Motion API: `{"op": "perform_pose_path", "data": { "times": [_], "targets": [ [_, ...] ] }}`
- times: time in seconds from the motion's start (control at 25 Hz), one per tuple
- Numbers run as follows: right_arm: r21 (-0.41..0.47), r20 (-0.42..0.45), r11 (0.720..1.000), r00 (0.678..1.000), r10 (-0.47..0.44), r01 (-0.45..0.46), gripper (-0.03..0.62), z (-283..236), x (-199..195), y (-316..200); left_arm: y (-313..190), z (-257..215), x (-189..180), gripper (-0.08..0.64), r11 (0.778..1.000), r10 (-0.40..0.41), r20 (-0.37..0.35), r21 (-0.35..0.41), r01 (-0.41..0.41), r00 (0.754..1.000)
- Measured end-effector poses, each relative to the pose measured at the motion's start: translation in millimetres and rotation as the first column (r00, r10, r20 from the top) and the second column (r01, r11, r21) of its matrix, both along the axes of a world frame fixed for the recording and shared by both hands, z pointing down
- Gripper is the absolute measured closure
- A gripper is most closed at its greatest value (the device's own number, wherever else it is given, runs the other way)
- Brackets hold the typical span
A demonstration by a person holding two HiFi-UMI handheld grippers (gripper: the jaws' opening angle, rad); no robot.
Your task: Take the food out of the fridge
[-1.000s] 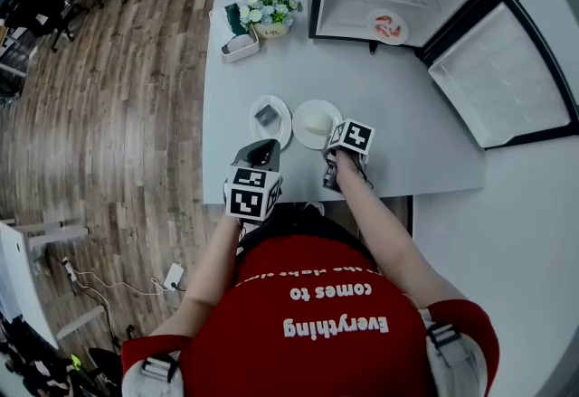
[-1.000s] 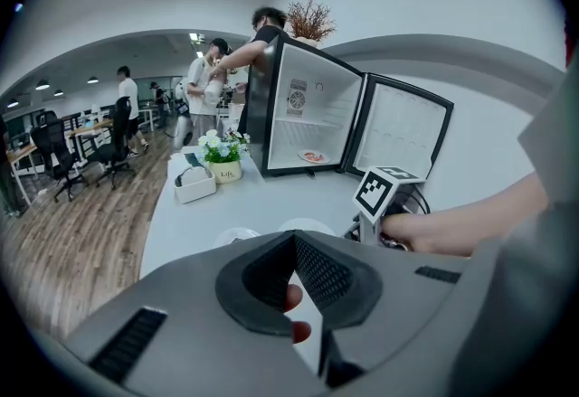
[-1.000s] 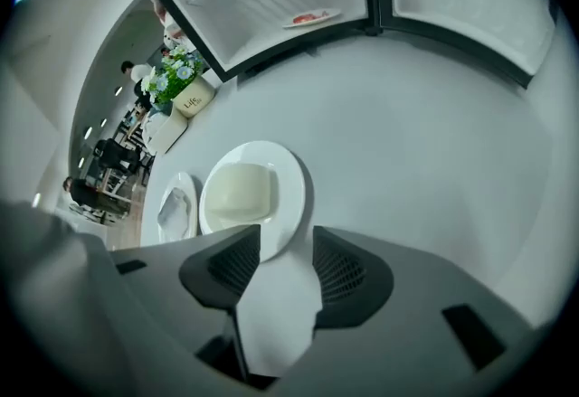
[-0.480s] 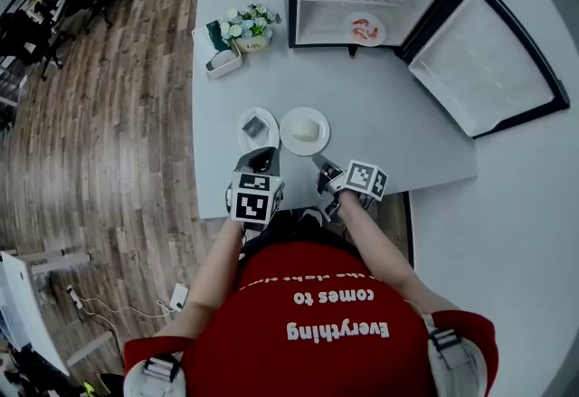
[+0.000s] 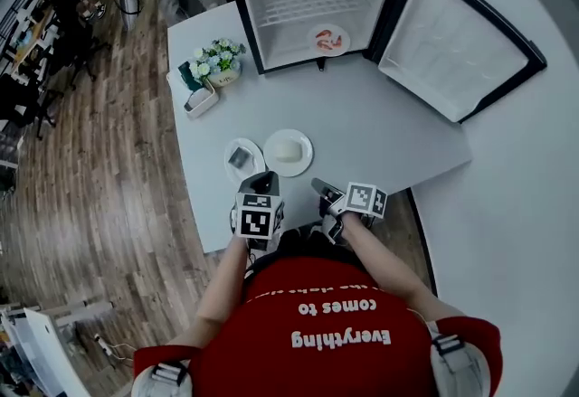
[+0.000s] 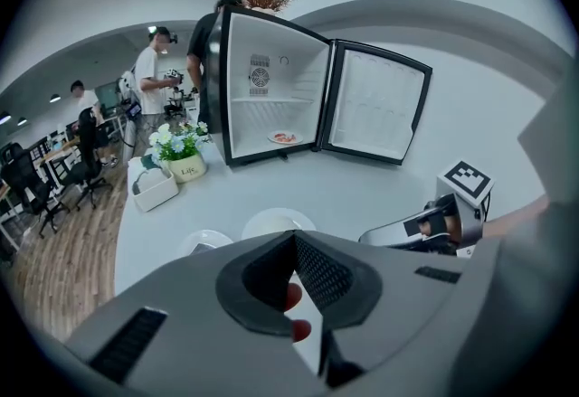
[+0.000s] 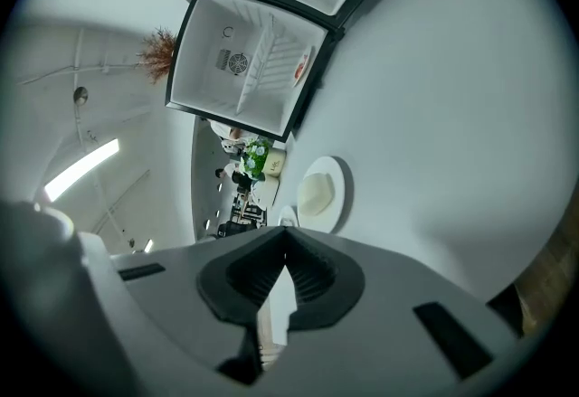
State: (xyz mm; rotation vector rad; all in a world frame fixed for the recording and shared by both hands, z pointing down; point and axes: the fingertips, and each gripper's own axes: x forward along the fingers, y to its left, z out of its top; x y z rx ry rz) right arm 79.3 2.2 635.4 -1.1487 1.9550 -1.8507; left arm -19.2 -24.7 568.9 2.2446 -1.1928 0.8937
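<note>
in the head view a white table [image 5: 389,133] ran from the person to an open fridge [image 5: 308,2] at its far edge, with the door [image 5: 457,47] swung out to the right. the plate of red food [image 5: 328,40] sat inside on the fridge floor, close to the front lip. a flower pot [image 5: 217,63] and a white box [image 5: 201,100] stood at the far left, beside the fridge. nearer, a small plate [image 5: 242,157] carrying something dark and a larger plate [image 5: 288,152] carrying a pale block lay side by side, just beyond the grippers and between them and the fridge. the left gripper [image 5: 265,176] and right gripper [image 5: 317,184] hung over the near edge of the table, well apart from the food.

in the left gripper view the jaws met at their tips with nothing clamped between them. the two plates lay just past them, the fridge and its food plate stood far off straight ahead, the right gripper showed at the right, and people stood in the background at the left.

the right gripper view was rolled on its side. its jaws were pressed together and empty, the plate with the pale block lay just beyond them, and the open fridge with the red food showed farther off.
</note>
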Motion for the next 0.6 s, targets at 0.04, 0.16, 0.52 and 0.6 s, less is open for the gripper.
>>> {"op": "perform_pose_path", "data": {
  "times": [0.04, 0.16, 0.52, 0.6],
  "targets": [
    [-0.002, 0.007, 1.000, 1.000, 0.009, -0.009, 0.578, 0.6, 3.2, -0.5, -0.2, 0.9, 2.9, 0.561, 1.000, 0.006, -0.002, -0.004, -0.006, 1.000],
    [-0.005, 0.020, 1.000, 1.000, 0.018, -0.018, 0.578, 3.0, 11.9, -2.1, -2.1, 4.3, 13.2, 0.561, 1.000, 0.025, 0.004, -0.011, -0.025, 1.000],
    [-0.014, -0.001, 1.000, 1.000, 0.003, -0.003, 0.577, 8.8, 35.9, -37.6, -25.6, -2.5, 39.8, 0.561, 0.999, 0.045, 0.009, -0.001, -0.045, 0.999],
    [0.004, 0.018, 1.000, 1.000, 0.009, -0.009, 0.577, 4.4, 43.7, -55.1, -33.9, -6.2, 41.1, 0.561, 0.999, 0.037, 0.004, 0.006, -0.037, 0.999]
  ]
}}
